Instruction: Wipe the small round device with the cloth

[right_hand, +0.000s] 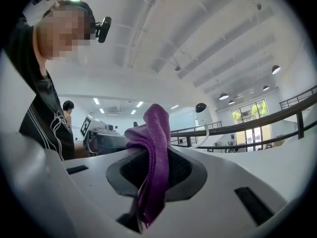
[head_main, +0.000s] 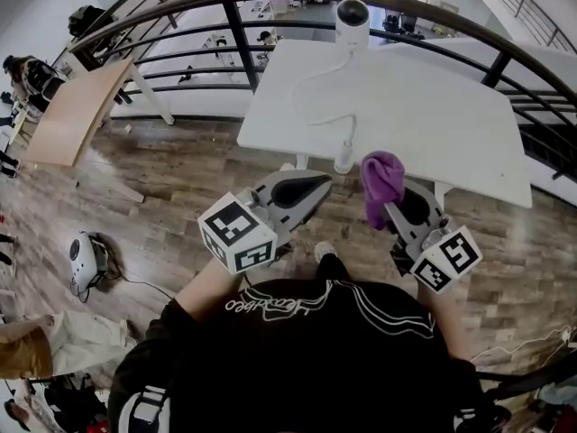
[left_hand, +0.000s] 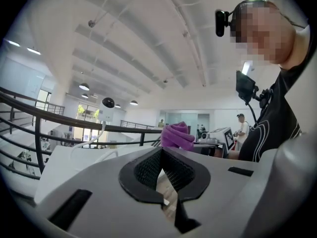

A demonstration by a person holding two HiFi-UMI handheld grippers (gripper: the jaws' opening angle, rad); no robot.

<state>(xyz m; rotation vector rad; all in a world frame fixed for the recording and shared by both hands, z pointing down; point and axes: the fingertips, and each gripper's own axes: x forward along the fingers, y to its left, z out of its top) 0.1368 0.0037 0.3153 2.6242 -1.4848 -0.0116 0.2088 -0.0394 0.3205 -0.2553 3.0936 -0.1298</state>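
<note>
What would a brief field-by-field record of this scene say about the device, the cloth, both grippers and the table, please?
device: small round white device, standing at the far edge of the table, white cable attached
cloth: purple cloth, bunched above the jaws that pinch it
left gripper: shut, nothing between its jaws
right gripper: shut on the cloth
table: white, in front of the person; both grippers held short of its near edge
contact: cloth apart from the device, wiping not yet begun
</note>
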